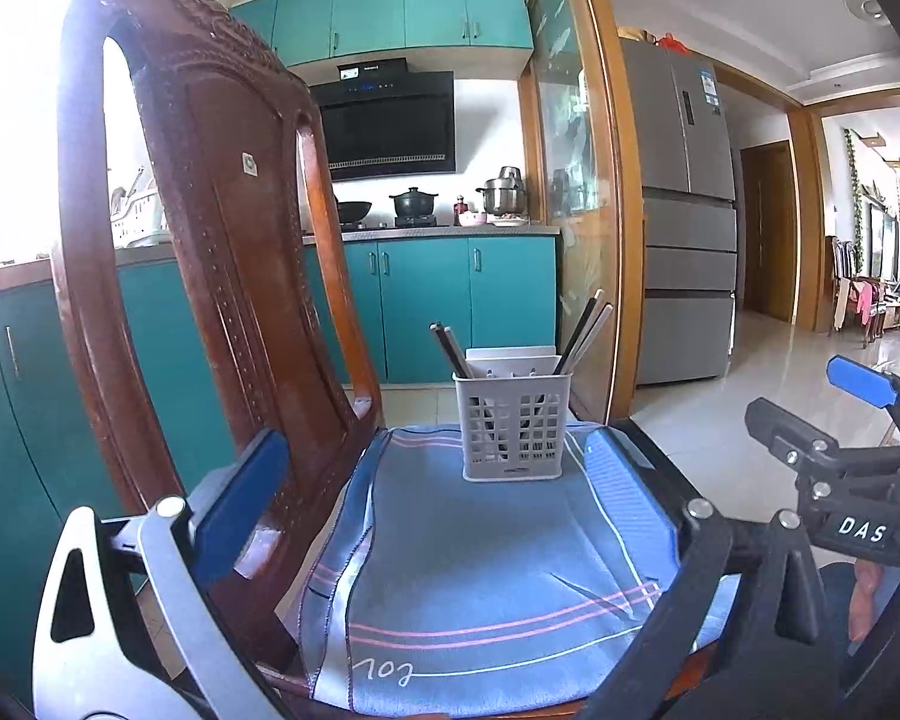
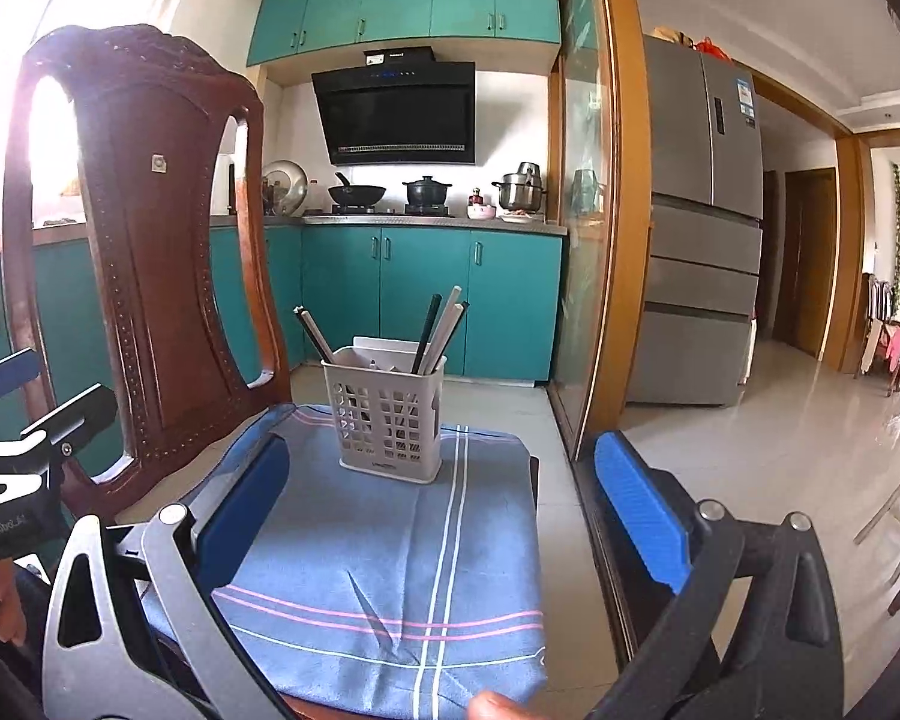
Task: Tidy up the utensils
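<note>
A pale grey slotted utensil basket [image 1: 513, 426] [image 2: 390, 414] stands upright at the far end of a blue striped cloth [image 1: 480, 570] [image 2: 390, 570] laid over a chair seat. Dark and pale chopsticks [image 1: 585, 333] [image 2: 438, 330] lean out of it on both sides. My left gripper [image 1: 432, 492] is open, its blue pads wide apart over the cloth, short of the basket. My right gripper [image 2: 444, 510] is open too, with nothing between its pads. Each gripper shows at the edge of the other's view: the right [image 1: 822, 405], the left [image 2: 45, 396].
The carved wooden chair back [image 1: 222, 240] [image 2: 144, 240] rises close on the left. Teal kitchen cabinets [image 2: 426, 294] and a stove with pots lie beyond. A glass sliding door [image 2: 582, 240] and a grey fridge [image 2: 702, 222] are to the right. A person's hand [image 1: 870, 594] holds the right gripper.
</note>
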Demonstrator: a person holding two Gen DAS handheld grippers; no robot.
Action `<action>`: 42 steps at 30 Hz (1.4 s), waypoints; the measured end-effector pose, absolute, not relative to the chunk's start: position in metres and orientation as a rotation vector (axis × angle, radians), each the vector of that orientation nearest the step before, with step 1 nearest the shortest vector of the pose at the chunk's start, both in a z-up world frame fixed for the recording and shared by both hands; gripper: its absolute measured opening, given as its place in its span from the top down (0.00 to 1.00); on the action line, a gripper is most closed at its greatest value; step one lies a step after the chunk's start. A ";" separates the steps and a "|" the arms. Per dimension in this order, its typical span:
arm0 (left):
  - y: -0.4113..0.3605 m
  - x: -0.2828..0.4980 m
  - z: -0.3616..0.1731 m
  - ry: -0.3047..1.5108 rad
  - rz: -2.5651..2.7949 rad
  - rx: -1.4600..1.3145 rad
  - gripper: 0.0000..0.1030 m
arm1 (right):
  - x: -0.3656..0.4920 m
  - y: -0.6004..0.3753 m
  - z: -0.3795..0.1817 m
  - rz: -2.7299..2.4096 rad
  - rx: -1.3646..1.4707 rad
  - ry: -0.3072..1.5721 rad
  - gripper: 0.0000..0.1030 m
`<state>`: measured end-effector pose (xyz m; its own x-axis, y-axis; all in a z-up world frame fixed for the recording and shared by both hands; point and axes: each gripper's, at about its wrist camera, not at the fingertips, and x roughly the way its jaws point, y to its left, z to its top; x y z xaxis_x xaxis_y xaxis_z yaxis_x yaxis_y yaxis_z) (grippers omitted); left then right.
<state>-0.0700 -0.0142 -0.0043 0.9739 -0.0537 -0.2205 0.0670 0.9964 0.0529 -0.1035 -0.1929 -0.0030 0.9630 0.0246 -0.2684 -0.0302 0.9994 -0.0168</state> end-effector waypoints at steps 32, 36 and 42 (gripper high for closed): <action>-0.014 -0.078 -0.005 0.224 -0.068 0.048 0.04 | -0.116 -0.181 -0.004 0.046 -0.047 0.266 0.03; -0.014 -0.079 -0.005 0.224 -0.072 0.048 0.04 | -0.116 -0.181 -0.003 0.047 -0.046 0.266 0.03; -0.016 -0.080 -0.005 0.226 -0.077 0.047 0.04 | -0.116 -0.181 -0.003 0.050 -0.048 0.267 0.03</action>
